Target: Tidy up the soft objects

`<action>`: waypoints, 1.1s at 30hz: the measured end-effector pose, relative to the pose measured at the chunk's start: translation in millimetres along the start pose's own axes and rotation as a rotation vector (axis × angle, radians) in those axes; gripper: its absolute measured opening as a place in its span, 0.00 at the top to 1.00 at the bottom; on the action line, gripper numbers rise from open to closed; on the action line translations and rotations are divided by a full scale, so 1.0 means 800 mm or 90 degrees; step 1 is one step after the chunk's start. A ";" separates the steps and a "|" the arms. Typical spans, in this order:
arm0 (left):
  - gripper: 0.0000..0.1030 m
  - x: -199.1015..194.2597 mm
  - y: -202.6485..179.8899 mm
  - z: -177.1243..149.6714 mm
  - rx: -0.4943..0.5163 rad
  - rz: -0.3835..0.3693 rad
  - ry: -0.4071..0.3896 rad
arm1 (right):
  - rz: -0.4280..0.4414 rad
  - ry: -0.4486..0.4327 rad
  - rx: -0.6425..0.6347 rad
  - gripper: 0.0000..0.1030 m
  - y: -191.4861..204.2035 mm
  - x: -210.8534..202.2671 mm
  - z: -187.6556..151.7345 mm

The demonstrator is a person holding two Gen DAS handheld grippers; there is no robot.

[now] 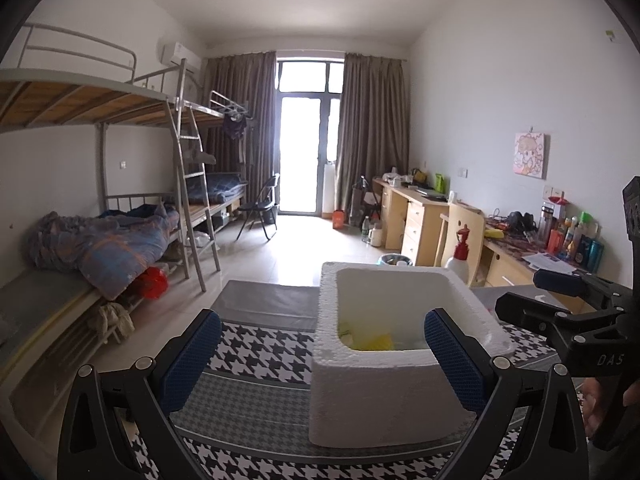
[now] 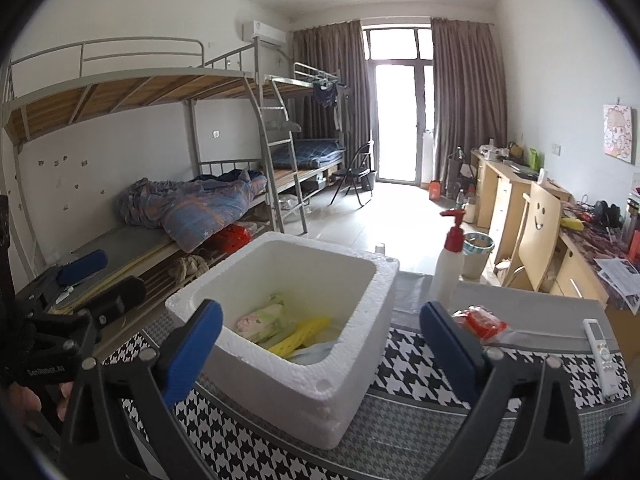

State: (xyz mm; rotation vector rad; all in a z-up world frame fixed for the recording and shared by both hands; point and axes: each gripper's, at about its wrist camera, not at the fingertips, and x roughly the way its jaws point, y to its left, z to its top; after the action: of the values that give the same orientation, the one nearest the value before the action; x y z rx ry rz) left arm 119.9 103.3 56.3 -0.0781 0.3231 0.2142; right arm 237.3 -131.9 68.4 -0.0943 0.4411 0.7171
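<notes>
The left gripper [image 1: 322, 354] hangs spread wide and empty over the near edge of the table [image 1: 256, 412], its blue pads either side of the near wall of the white foam box [image 1: 360, 392] without touching it; the right gripper [image 2: 320, 346] is likewise spread and holds nothing, framing the same box [image 2: 304, 364] from the other side. The task looks well under way: several soft things already lie in the box, a pink and green folded cloth [image 2: 262, 318], a yellow perforated sponge strip [image 2: 298, 336] and something pale blue beneath them. What seems left is a red soft packet in clear wrap [image 2: 482, 322], lying on the table just beside the box toward the right edge. The right wrist view shows that packet, a white remote control [image 2: 600, 346] near the right edge, and the box's contents plainly. The left wrist view hides the packet and remote altogether and shows only a yellow patch [image 1: 372, 340] at the bottom of the box. Both views show the white bottle with a red pump [image 2: 450, 264] at the far edge behind the box.
</notes>
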 end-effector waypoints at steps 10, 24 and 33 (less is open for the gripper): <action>0.01 -0.014 -0.018 -0.003 0.008 -0.014 -0.001 | -0.022 -0.013 0.011 0.01 -0.010 -0.024 -0.009; 0.01 -0.051 -0.043 0.001 0.020 -0.025 -0.021 | -0.038 -0.044 0.003 0.01 -0.016 -0.069 -0.022; 0.01 -0.074 -0.056 -0.005 0.026 -0.023 -0.045 | -0.045 -0.060 0.003 0.01 -0.018 -0.094 -0.043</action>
State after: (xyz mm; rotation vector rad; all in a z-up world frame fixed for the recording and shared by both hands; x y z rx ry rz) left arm 73.7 47.4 73.3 -0.0366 0.2559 0.1746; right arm 184.0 -196.8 68.5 -0.0710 0.3477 0.6478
